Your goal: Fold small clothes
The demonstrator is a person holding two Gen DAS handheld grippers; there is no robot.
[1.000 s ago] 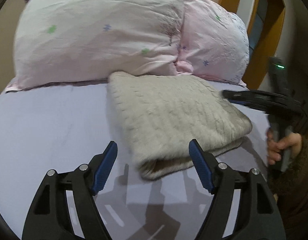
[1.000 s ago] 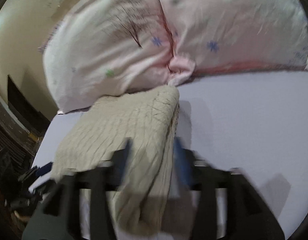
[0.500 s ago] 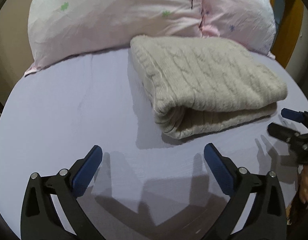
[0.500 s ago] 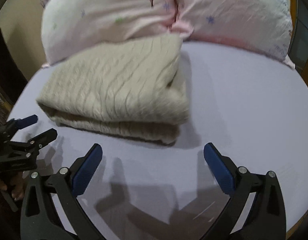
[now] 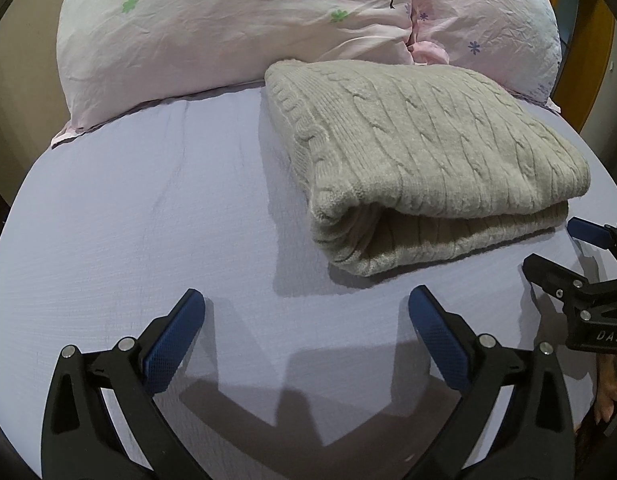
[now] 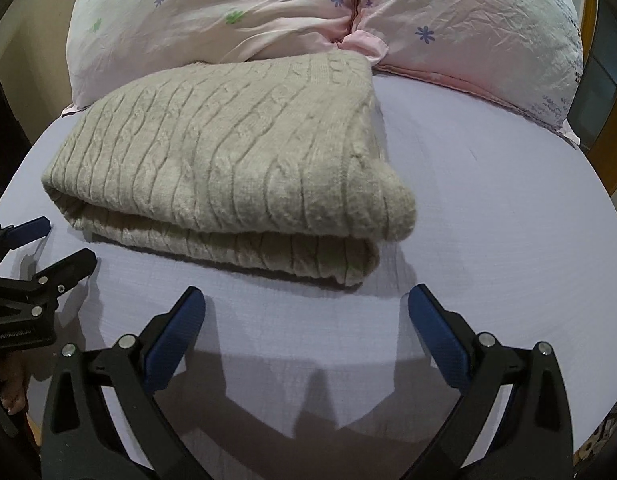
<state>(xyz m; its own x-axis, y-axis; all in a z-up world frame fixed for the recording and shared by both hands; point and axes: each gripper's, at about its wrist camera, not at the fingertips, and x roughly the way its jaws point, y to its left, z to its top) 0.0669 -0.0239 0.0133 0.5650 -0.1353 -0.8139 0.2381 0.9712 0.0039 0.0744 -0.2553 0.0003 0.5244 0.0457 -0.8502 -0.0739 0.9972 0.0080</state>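
Two tools, the left tool [image 5: 306, 326] and the right tool [image 6: 306, 324], I hold spread wide and empty above the lavender bed sheet [image 5: 128, 220], just short of the folded beige cable-knit sweater [image 6: 228, 160]. It lies doubled over, its far edge touching the pink floral pillows [image 6: 268, 8]; I judge the fold finished, hence my clear stance.

Both views sharp, no motion blur. Even indoor light from above and behind the cameras: the left tongs [image 5: 306, 330] and right tongs [image 6: 306, 328] throw hard dark shadows forward onto the lavender bed sheet [image 5: 148, 220]. Soft shadow beside the folded beige cable-knit sweater [image 6: 228, 160]. No glare. Heavy fisheye bending, black vignette at the corners.
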